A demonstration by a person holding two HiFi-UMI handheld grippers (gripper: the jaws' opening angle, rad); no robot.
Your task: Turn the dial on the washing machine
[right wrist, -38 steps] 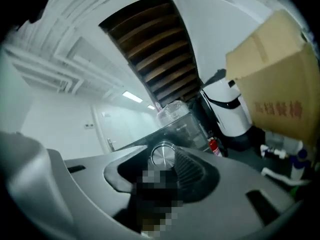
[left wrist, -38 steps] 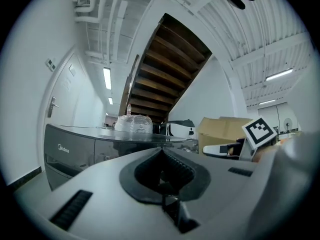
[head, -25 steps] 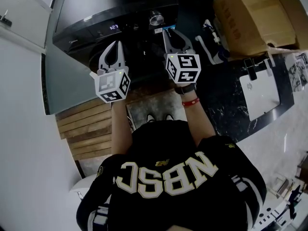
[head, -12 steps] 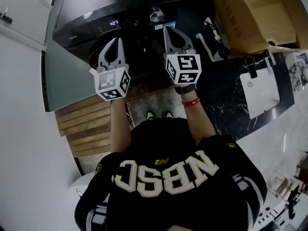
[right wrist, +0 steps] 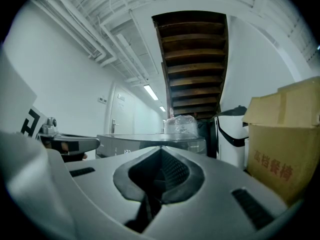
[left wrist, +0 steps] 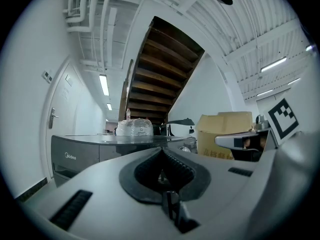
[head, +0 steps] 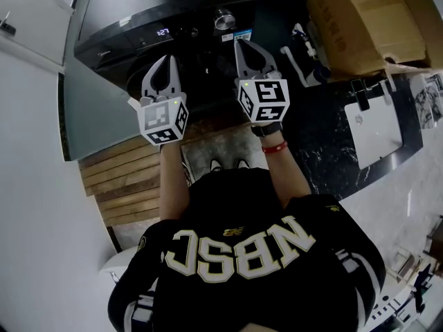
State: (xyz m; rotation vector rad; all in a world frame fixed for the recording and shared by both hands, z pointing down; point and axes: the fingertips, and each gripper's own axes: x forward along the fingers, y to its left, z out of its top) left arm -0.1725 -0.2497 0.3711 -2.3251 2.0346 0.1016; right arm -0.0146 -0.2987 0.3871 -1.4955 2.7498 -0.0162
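The dark washing machine [head: 138, 5] stands in front of me, with a lit display [head: 163, 31] and a silver dial [head: 223, 19] on its front panel. My right gripper [head: 243, 45] is shut and empty, its tips just below and right of the dial and apart from it. My left gripper [head: 165, 62] is also shut and empty, held lower left, under the display. In the left gripper view the jaws [left wrist: 161, 150] meet in front of the machine [left wrist: 75, 156]. The right gripper view shows its jaws [right wrist: 161, 148] meeting, with the machine [right wrist: 125, 143] behind them.
A cardboard box [head: 360, 19] sits right of the machine, also seen as the box [right wrist: 285, 149]. White plastic parts [head: 301, 57] lie beside it. Wooden slats [head: 124, 178] cover the floor at left. A white wall [head: 34, 151] borders the left. A wrapped bundle [left wrist: 134, 127] rests on the machine's top.
The right gripper's tips now sit slightly farther from the dial than a second ago. The left gripper has hardly moved.
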